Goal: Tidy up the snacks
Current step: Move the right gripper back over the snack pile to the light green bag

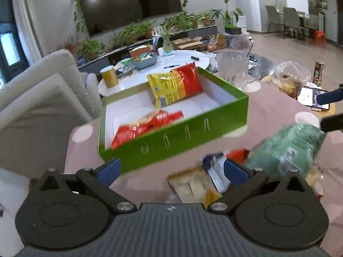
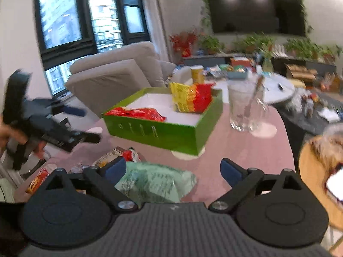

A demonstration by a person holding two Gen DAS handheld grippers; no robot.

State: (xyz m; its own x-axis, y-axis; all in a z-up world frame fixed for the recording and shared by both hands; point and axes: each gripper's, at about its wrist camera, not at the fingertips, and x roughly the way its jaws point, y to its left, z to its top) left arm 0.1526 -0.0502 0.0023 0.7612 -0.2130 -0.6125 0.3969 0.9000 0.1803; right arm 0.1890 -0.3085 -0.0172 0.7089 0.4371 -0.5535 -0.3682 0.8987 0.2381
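A: Where are we?
B: Two red packets lie in the green box (image 1: 171,145). The left gripper (image 1: 171,169) is spread wide, empty.
A: And the right gripper (image 2: 173,169)?
B: Parted over the green bag (image 2: 154,182) — whether it pinches it, I cannot tell. Next, probably, that bag goes boxward — a firm grip first.

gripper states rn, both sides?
Left gripper: open, empty.
Right gripper: open around the green snack bag; grip cannot be told.

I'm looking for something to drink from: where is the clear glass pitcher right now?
The clear glass pitcher stands on the pink table, just right of the green cardboard box in both wrist views, on a white coaster.
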